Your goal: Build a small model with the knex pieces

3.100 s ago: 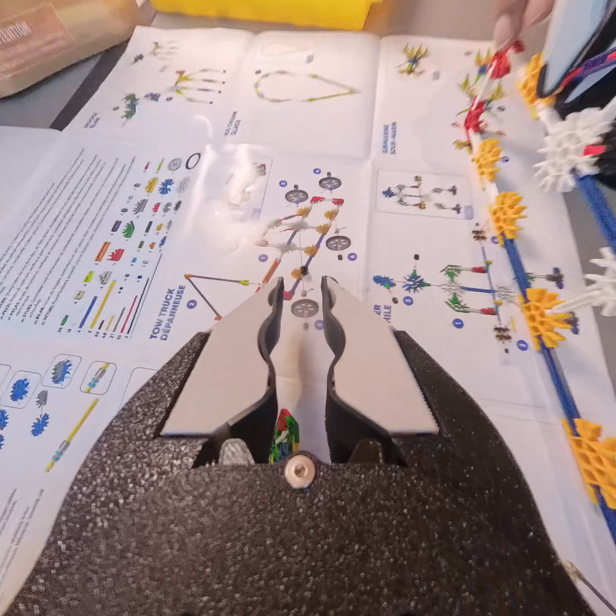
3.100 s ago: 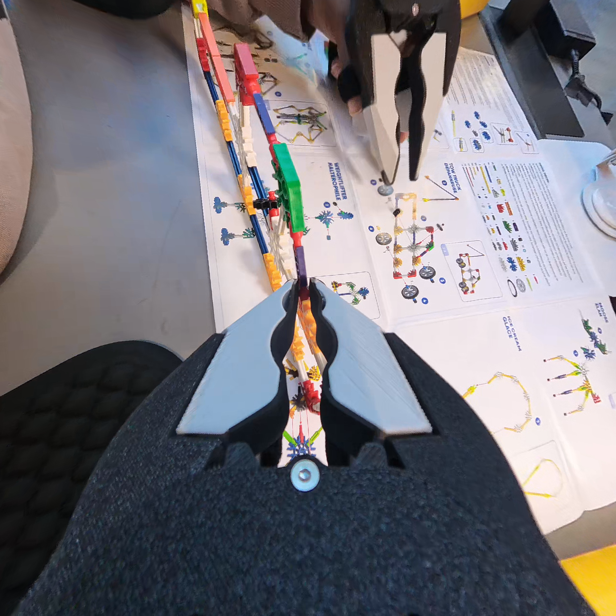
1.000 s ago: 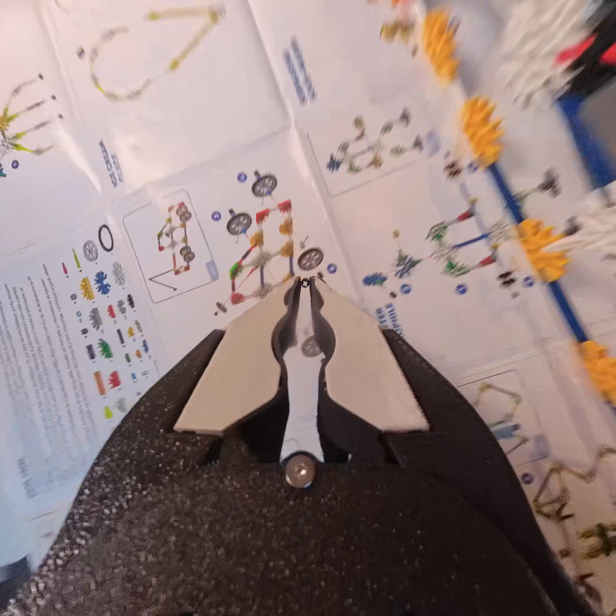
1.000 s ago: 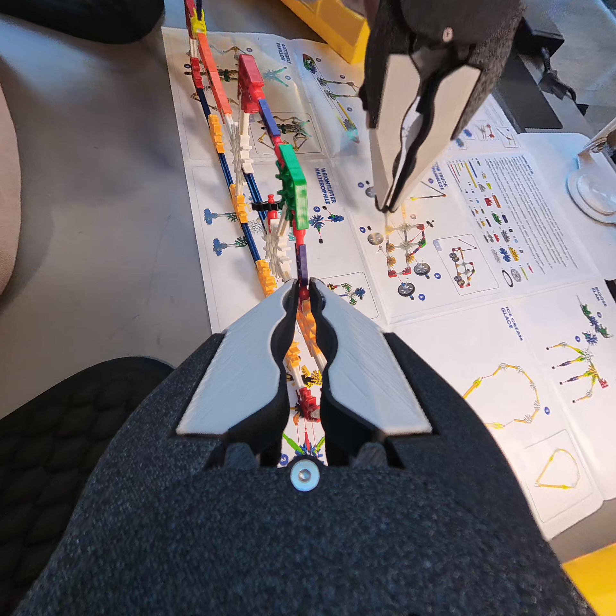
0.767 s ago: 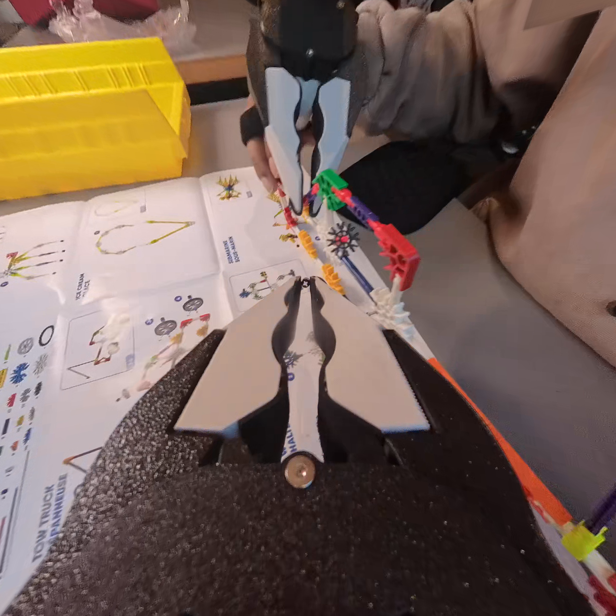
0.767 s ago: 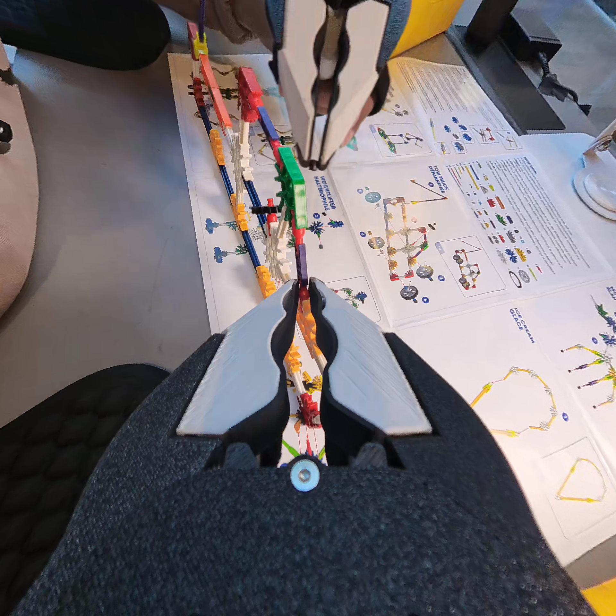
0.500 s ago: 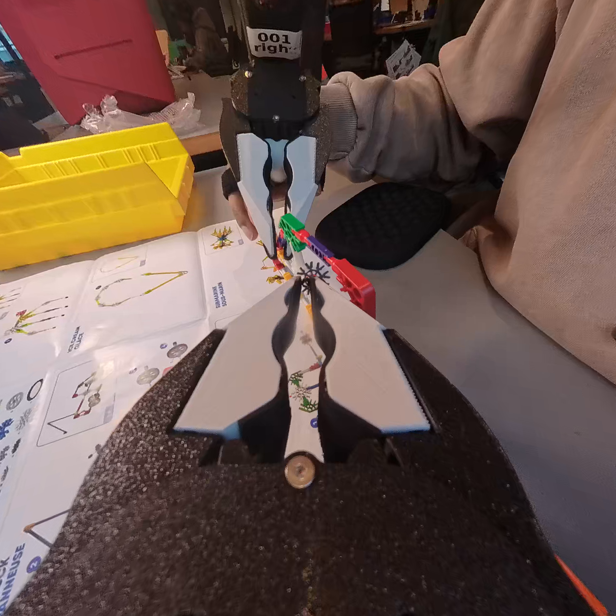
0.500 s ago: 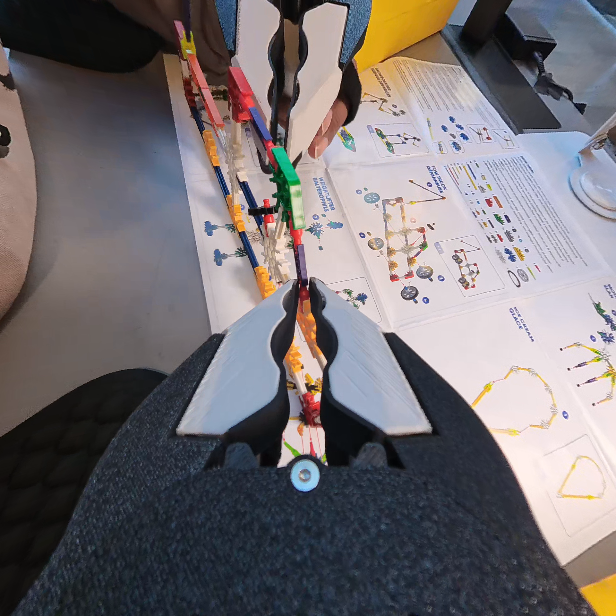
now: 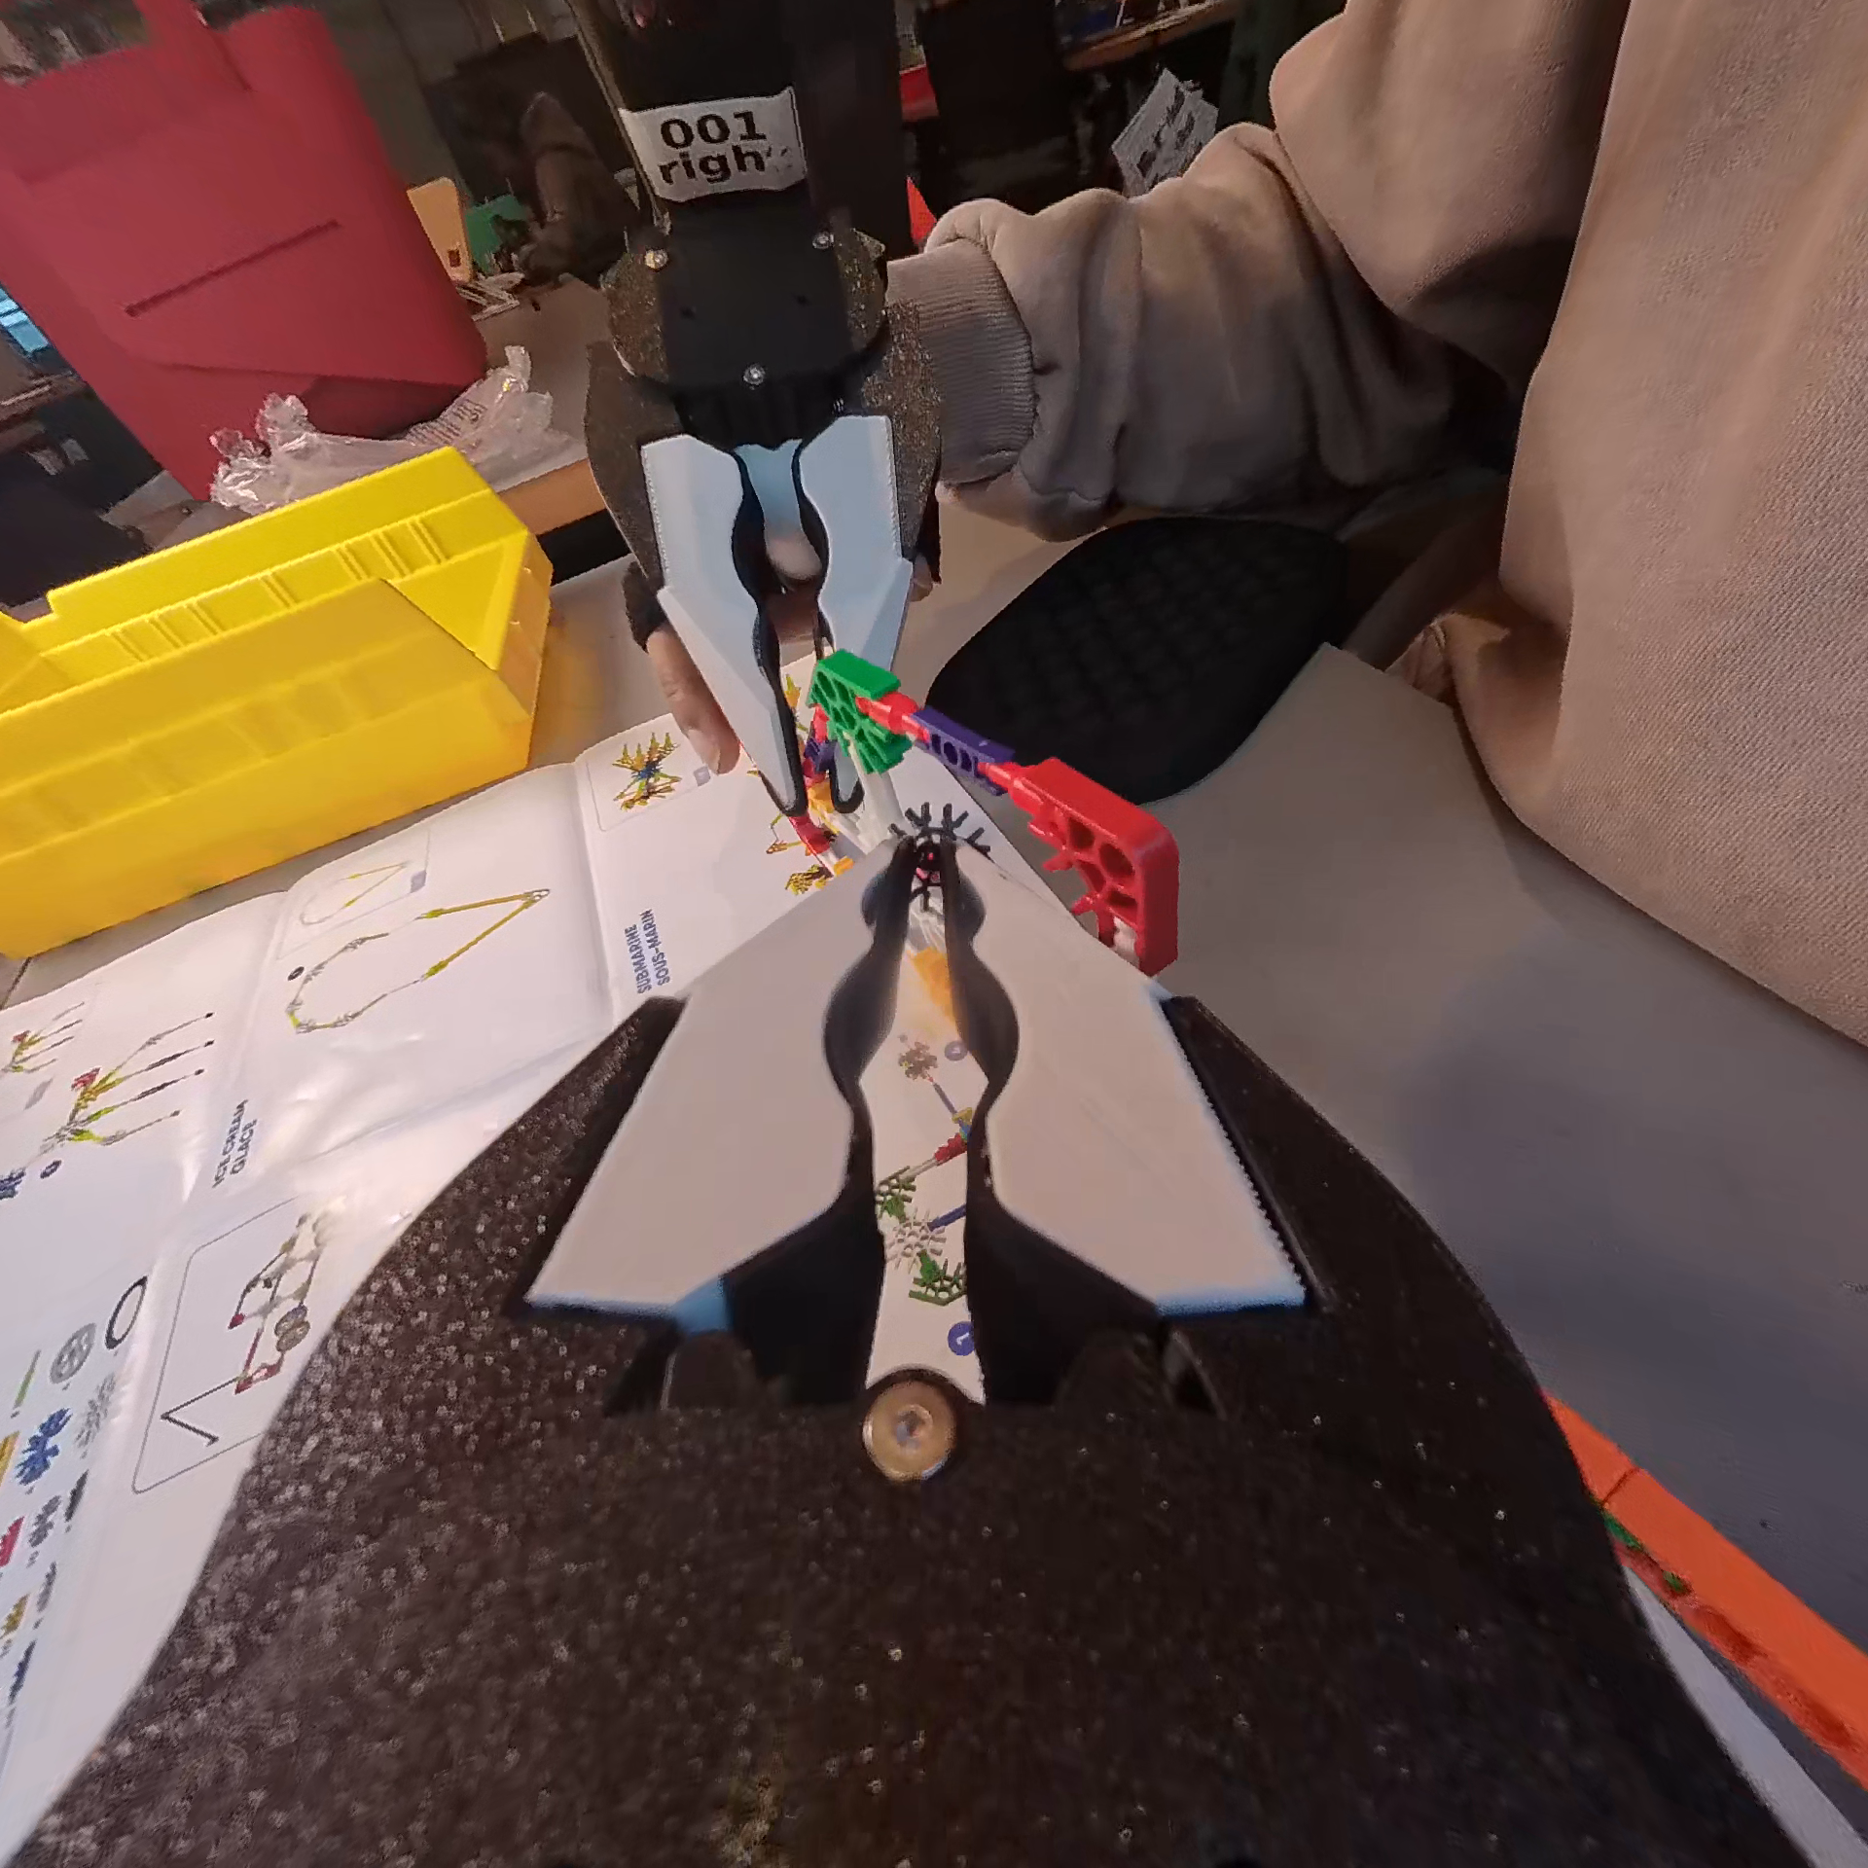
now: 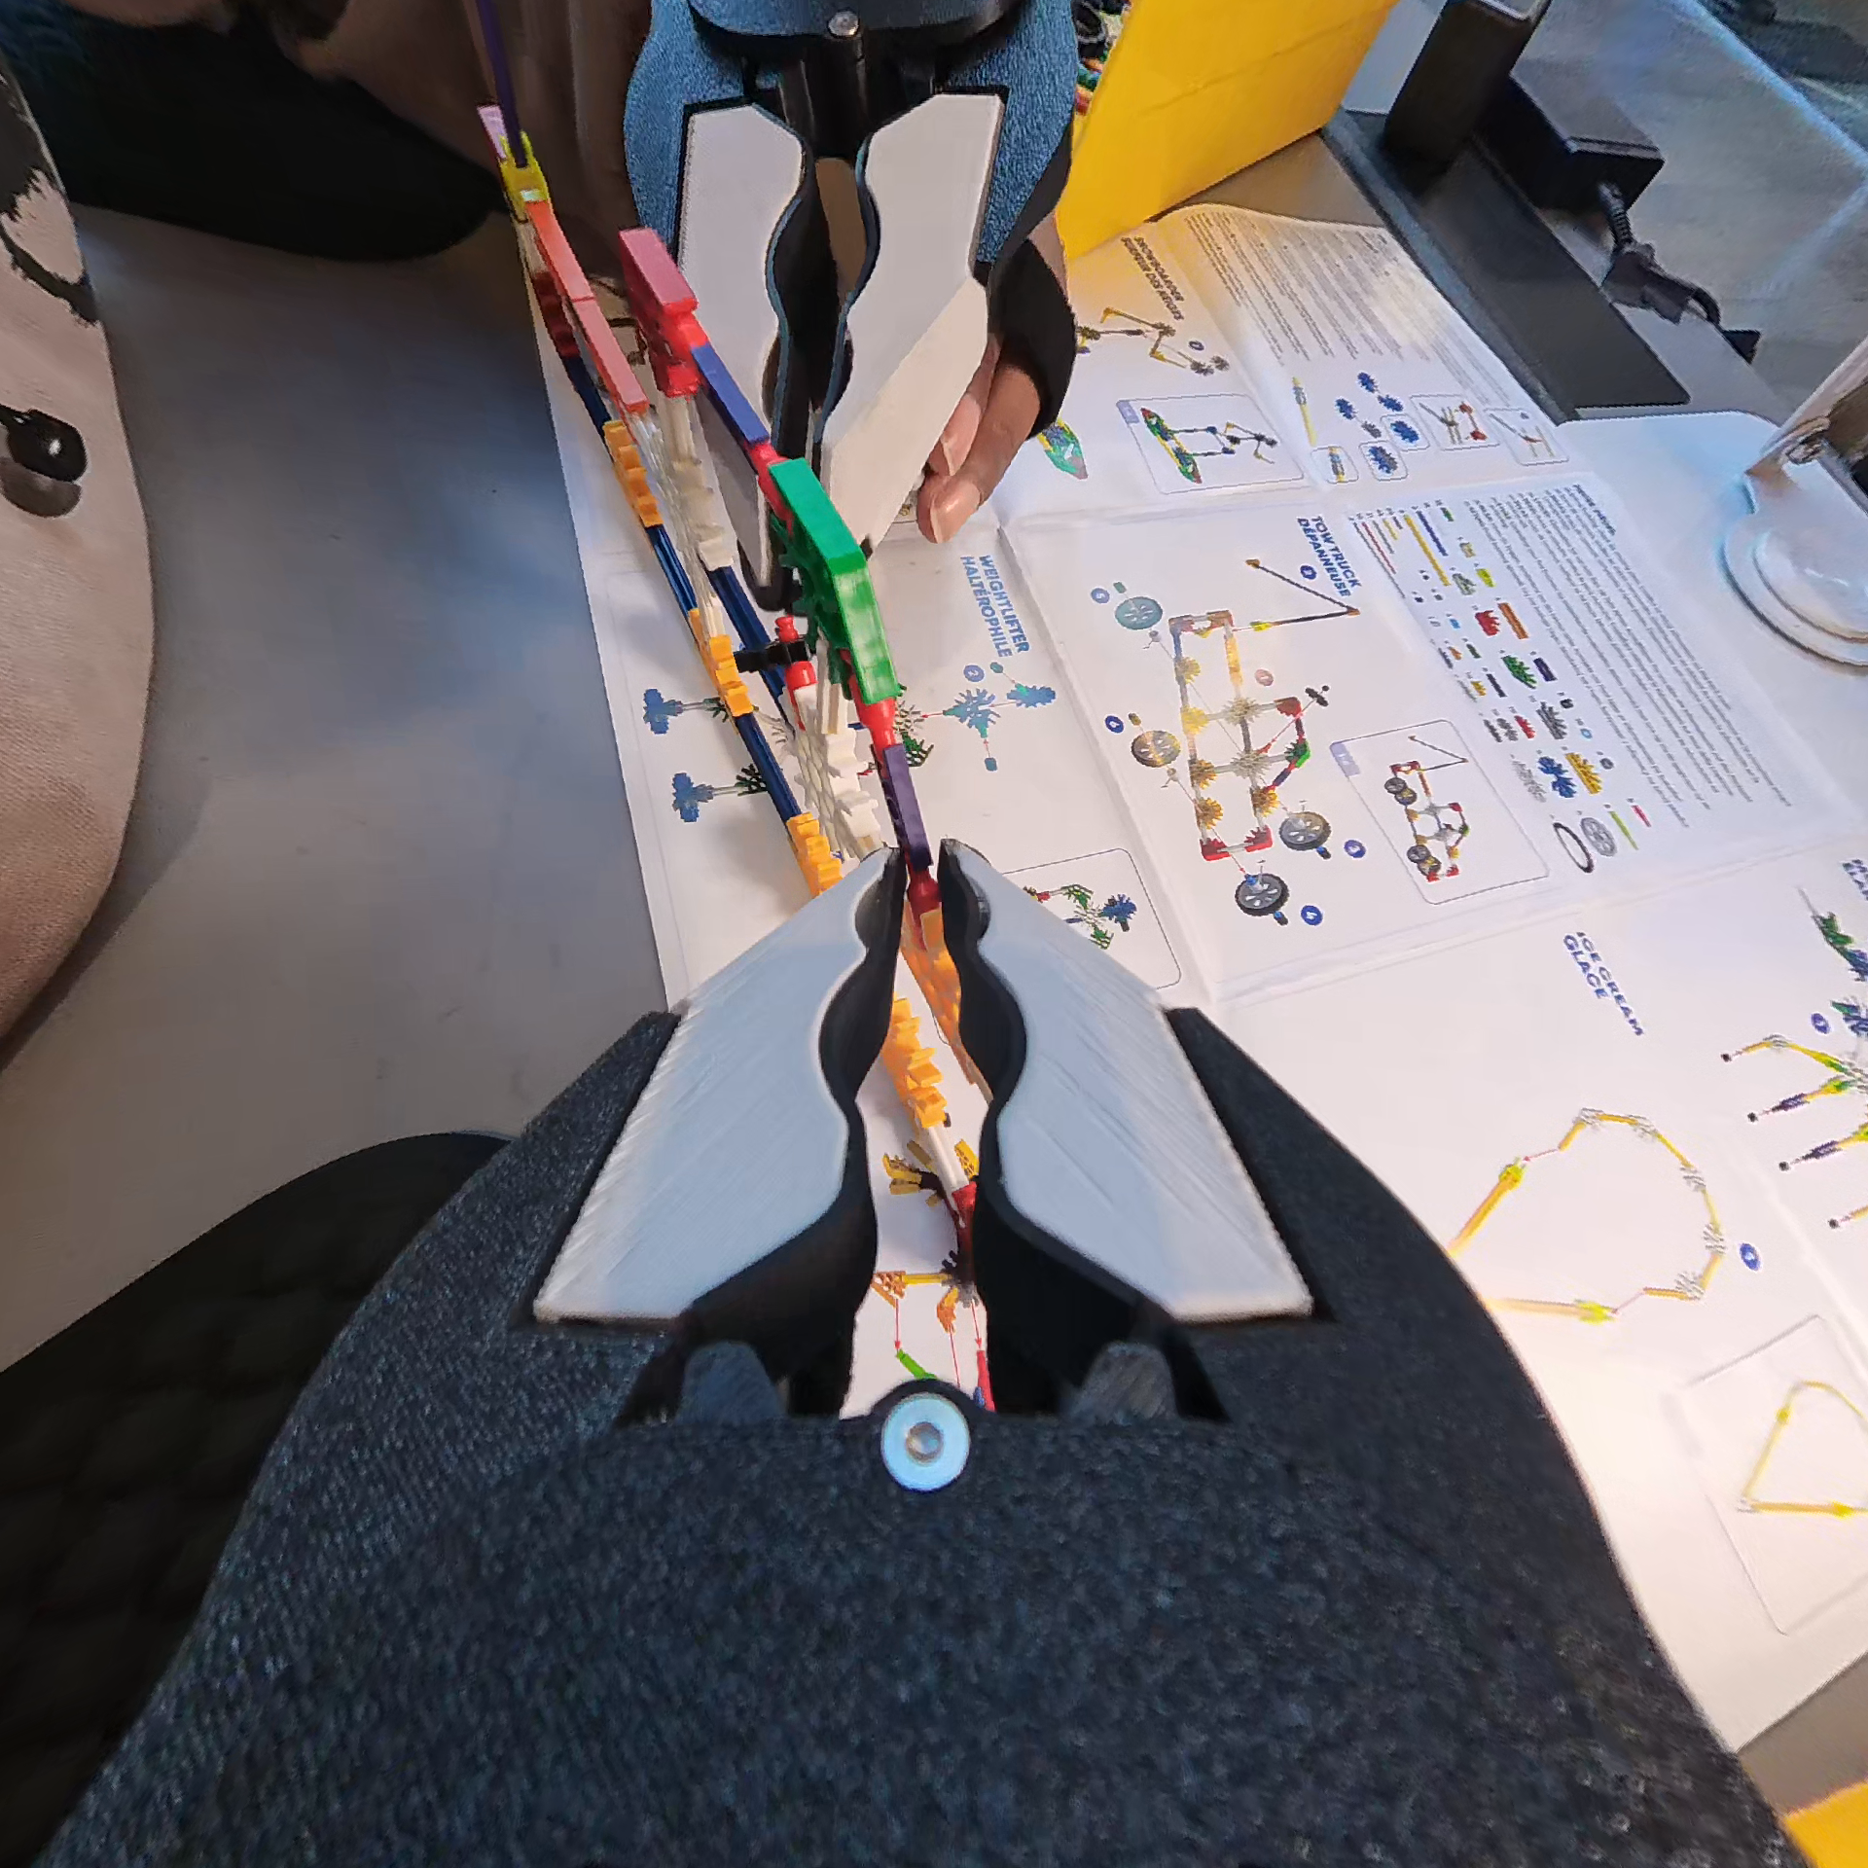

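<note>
A long construction-toy model (image 10: 839, 606) of blue rods with orange, white, red and green connectors lies along the instruction sheet (image 10: 1415, 1061). My right gripper (image 10: 920, 869) is shut on the model's purple and red rod near its raised end. It also shows in the left wrist view (image 9: 824, 799), beside the green connector (image 9: 854, 708). My left gripper (image 9: 920, 859) is shut on a small black piece, with its tips at the model's black spiked connector (image 9: 935, 821). In the right wrist view it (image 10: 799, 551) points down just behind the green connector. A red connector (image 9: 1107, 869) sticks out to the side.
A yellow bin (image 9: 253, 687) stands at the sheet's far edge, with a red box (image 9: 202, 222) behind it. A person's beige sleeve (image 9: 1213, 334) and a black padded seat (image 9: 1142, 637) are close by. A black adapter (image 10: 1516, 152) and a white round base (image 10: 1809, 566) sit past the sheet.
My left gripper shut on a small piece over the sheet, lifted, swung round to face the right gripper and closed in on the model by the green connector. My right gripper kept its hold.
</note>
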A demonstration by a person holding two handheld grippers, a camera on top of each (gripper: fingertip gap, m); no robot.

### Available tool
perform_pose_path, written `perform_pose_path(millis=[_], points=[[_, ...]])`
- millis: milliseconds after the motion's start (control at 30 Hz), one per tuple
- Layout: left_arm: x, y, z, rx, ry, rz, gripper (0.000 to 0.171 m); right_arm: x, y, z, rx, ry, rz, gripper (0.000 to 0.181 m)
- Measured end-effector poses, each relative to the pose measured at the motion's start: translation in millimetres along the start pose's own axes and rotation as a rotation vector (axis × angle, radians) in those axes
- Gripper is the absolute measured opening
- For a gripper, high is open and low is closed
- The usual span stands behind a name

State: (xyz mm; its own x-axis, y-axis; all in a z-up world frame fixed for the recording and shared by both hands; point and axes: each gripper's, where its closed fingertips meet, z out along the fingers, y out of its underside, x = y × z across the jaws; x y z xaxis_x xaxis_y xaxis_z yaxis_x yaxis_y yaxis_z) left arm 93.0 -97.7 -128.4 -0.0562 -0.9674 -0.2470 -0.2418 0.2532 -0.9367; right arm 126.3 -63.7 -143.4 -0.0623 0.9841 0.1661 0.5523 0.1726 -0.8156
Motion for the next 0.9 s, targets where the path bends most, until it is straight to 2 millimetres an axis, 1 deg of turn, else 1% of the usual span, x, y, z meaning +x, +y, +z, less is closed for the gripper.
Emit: perform_pose_path(millis=[233,467,667,900], points=[[2.6,2.0,1.0,-0.070,-0.027,0.143,0.003,0.1,0.1,0.3,0.002,0.005,0.010,0.006],[7.7,-1.4,4.4,-0.056,-0.027,0.160,0.003,-0.9,-1.4,2.0,0.001,0.025,0.009,0.006],[7.8,0.0,4.9,-0.142,-0.052,0.266,0.003,-0.3,-1.3,2.6,-0.012,0.032,0.005,0.006],[7.4,1.8,5.4,-0.151,-0.084,0.336,0.003,-0.3,-1.1,3.4,-0.006,0.041,0.015,0.006]])
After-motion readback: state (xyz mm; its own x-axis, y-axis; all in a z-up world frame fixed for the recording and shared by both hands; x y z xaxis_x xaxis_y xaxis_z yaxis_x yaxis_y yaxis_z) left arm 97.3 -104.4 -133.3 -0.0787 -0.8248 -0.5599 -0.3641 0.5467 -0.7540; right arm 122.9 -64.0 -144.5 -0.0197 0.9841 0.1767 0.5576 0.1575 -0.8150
